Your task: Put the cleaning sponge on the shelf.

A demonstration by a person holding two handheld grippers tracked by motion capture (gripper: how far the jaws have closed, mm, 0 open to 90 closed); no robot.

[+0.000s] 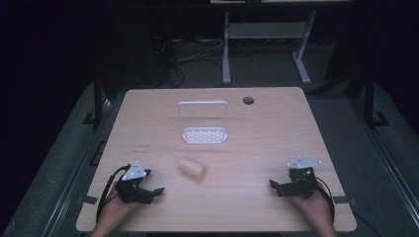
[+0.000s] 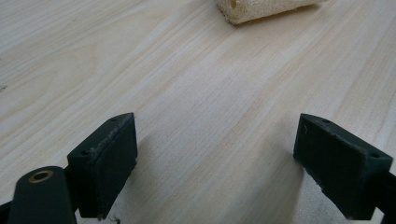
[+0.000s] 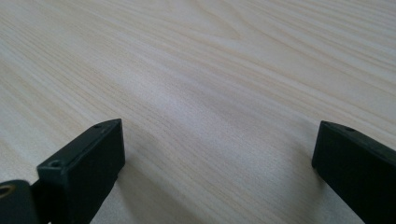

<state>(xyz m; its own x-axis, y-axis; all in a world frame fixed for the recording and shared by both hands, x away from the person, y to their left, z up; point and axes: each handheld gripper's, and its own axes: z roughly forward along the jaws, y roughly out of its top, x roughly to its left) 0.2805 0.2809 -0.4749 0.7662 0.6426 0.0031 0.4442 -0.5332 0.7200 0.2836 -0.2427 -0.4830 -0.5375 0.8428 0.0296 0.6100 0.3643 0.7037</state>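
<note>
1. Two tongs rest low at the near edge of the wooden surface (image 1: 276, 123), each held in a hand.
2. Landmark: white rack (image 1: 203, 123), upright, mid-surface toward the far side.
3. Bread roll (image 1: 192, 168) lies on the surface just nearer than the rack and slightly to its left, apart from it. Long axis runs diagonally: one end toward the rack's left, the other toward the near right.
4. Left tongs (image 1: 157, 191): near-left of the rack, close to the roll but not touching; jaws spread wide, only bare wood between them. In the left gripper view the roll's end (image 2: 261, 9) sits ahead.
5. Right tongs (image 1: 274, 186): near-right of the rack, well apart from the roll; jaws spread wide, holding nothing.
</note>
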